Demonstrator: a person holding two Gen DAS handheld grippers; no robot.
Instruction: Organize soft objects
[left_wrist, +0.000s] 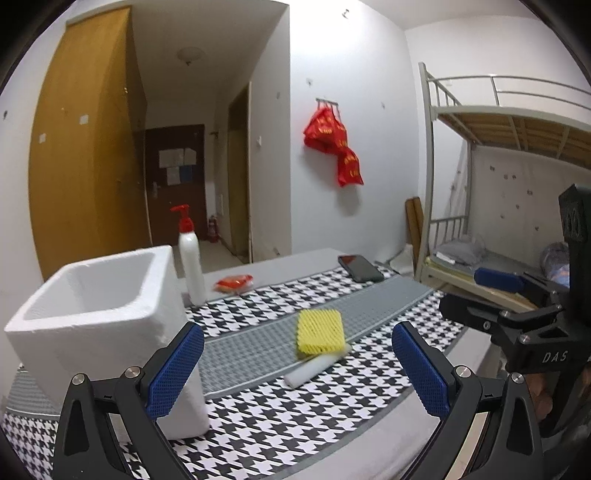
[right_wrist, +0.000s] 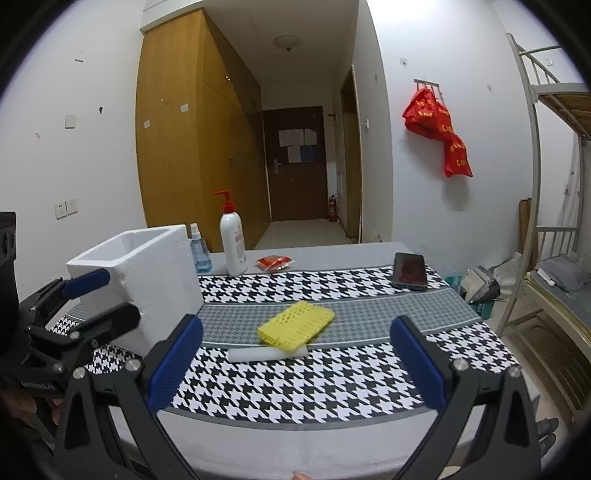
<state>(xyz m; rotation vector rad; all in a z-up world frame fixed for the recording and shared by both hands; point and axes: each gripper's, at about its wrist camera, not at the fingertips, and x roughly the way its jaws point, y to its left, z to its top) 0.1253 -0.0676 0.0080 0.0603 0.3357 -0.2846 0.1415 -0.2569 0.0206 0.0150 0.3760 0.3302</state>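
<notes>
Hovering apart: left gripper (left_wrist: 297, 369), right gripper (right_wrist: 295, 363), spread wide; yellow net (right_wrist: 296, 324) mid-table.

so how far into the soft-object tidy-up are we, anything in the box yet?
Nothing looks done. The white foam box shows no contents where its inside is visible, though its bottom is hidden. Nothing in hand: left gripper and right gripper are both open and short of the items. Left to do: the yellow mesh sleeve, which lies partly over the white foam roll, and the roll itself, both on the tablecloth.
</notes>
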